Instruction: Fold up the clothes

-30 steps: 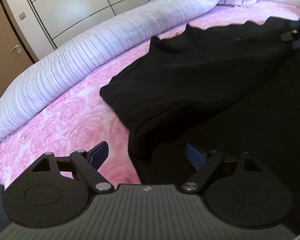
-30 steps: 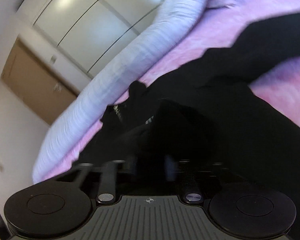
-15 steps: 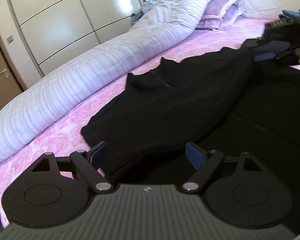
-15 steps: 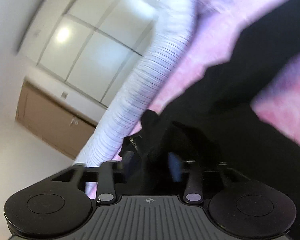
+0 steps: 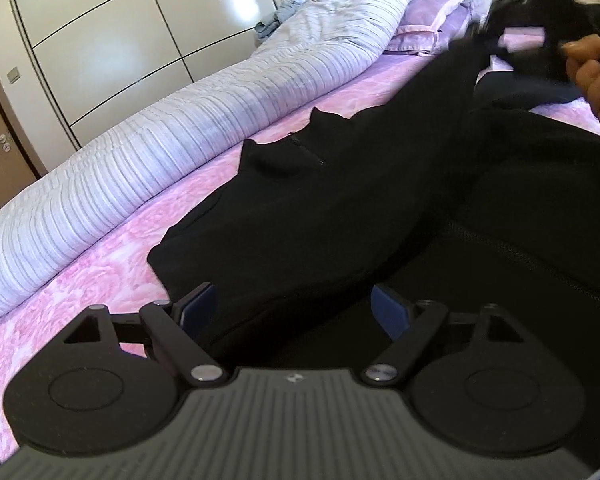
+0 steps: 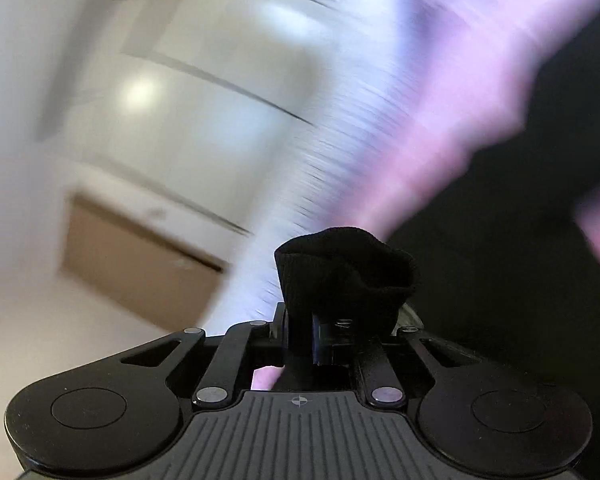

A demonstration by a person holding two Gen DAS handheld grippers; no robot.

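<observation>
Garment: a black zip-neck top (image 5: 340, 208) lies spread across the pink rose-patterned bed cover (image 5: 100, 264), its collar pointing toward the rolled duvet along the bed's far edge; one part of it rises off the bed toward the upper right of the left wrist view.
Left claw: the left claw (image 5: 294, 308) is spread wide, its blue pads (image 5: 200, 304) apart with nothing pressed between them; it hovers over the near hem of the black top, the left pad over the garment's edge where it meets the pink cover.
Right claw: the right claw (image 6: 300, 336) has just been closing and is now pressed together on a bunched fold of the black fabric (image 6: 344, 276), which puffs up above the fingertips.
Right hand: in the left wrist view a person's hand (image 5: 592, 76) holds that claw at the upper right, with black cloth draped up to it.
Duvet: a lilac-striped white duvet (image 5: 204, 128) lies in a long roll along the bed's far edge.
Pillows: purple pillows (image 5: 432, 24) sit at the far end of the bed.
Background: white wardrobe doors (image 5: 112, 32) stand behind the bed; the right wrist view is heavily blurred.
</observation>
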